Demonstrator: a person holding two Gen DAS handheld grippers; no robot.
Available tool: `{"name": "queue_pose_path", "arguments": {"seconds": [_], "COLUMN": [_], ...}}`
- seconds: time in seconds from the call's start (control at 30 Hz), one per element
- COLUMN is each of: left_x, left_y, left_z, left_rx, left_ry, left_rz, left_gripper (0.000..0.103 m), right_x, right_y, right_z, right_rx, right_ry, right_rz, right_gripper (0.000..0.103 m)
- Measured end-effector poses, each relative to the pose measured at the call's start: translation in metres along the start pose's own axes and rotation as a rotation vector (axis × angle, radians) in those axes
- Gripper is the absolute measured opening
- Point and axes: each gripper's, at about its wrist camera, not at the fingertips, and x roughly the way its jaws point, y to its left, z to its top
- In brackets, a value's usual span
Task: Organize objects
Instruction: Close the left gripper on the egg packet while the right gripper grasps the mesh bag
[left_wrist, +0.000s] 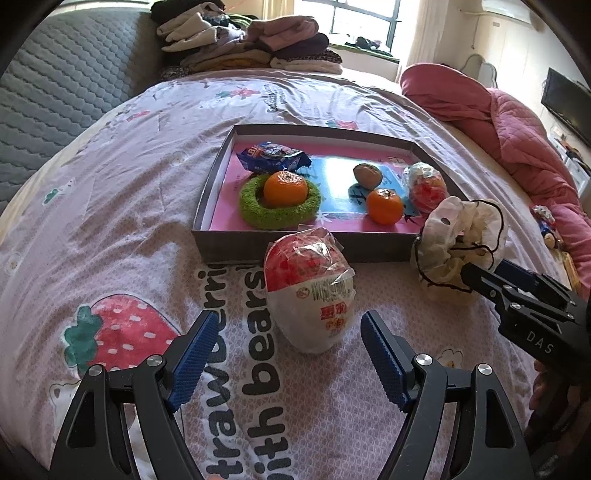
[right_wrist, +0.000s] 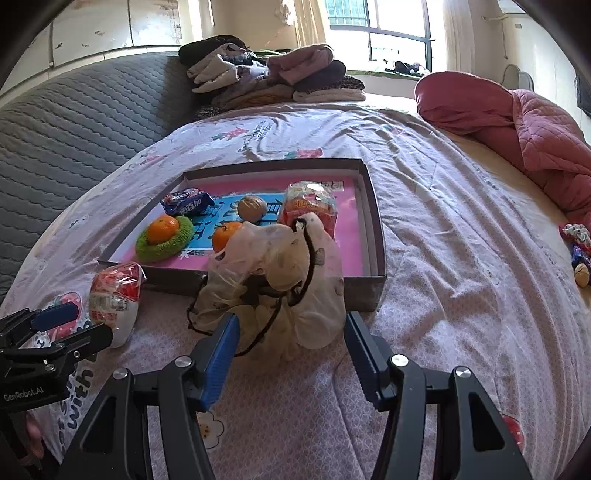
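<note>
A shallow grey box (left_wrist: 207, 192) (right_wrist: 376, 229) with a pink floor lies on the bed. In it are a blue snack packet (left_wrist: 273, 157), an orange (left_wrist: 285, 189) in a green ring (left_wrist: 258, 212), a second orange (left_wrist: 385, 206), a brown fruit (left_wrist: 367, 175) and a wrapped snack (left_wrist: 426, 186). A red-and-white wrapped bun (left_wrist: 310, 288) (right_wrist: 115, 299) lies in front of the box, just ahead of my open left gripper (left_wrist: 286, 354). A cream drawstring pouch (left_wrist: 458, 243) (right_wrist: 280, 288) lies between the fingers of my open right gripper (right_wrist: 291, 354).
Folded clothes (left_wrist: 251, 44) are stacked at the far end of the bed. A pink quilt (left_wrist: 509, 122) lies bunched on the right. Small toys (right_wrist: 578, 251) lie at the right edge. A grey padded headboard (left_wrist: 55, 85) is on the left.
</note>
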Motion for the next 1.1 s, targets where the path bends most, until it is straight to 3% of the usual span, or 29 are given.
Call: {"name": "queue_pose_path", "arguments": {"seconds": [0.27,0.7,0.87,1.1], "left_x": [0.012,0.027,0.031,0.029], "left_y": [0.002,0.008,0.014,0.014], "left_z": [0.003,0.007,0.006,0.006], "left_rx": [-0.017,-0.066,-0.101,-0.101], "left_ry": [0.006,-0.004,0.001,-0.009], "left_rz": [0.01,0.008,-0.006,-0.008], "left_gripper": [0.08,0.08,0.063,0.062], "right_x": [0.009,0.015,0.014,0.013], "right_y": [0.001,0.003,0.003,0.003], "right_z": [0.002,0.0,-0.001,-0.002], "right_rx": [0.01,0.03,0.032,0.028], "right_ry": [-0.001,0.017,0.015,0.011], "right_rz": [0.011,0.081,0.09,0.092], "right_gripper": [0.058,0.026,0.02,0.017]}}
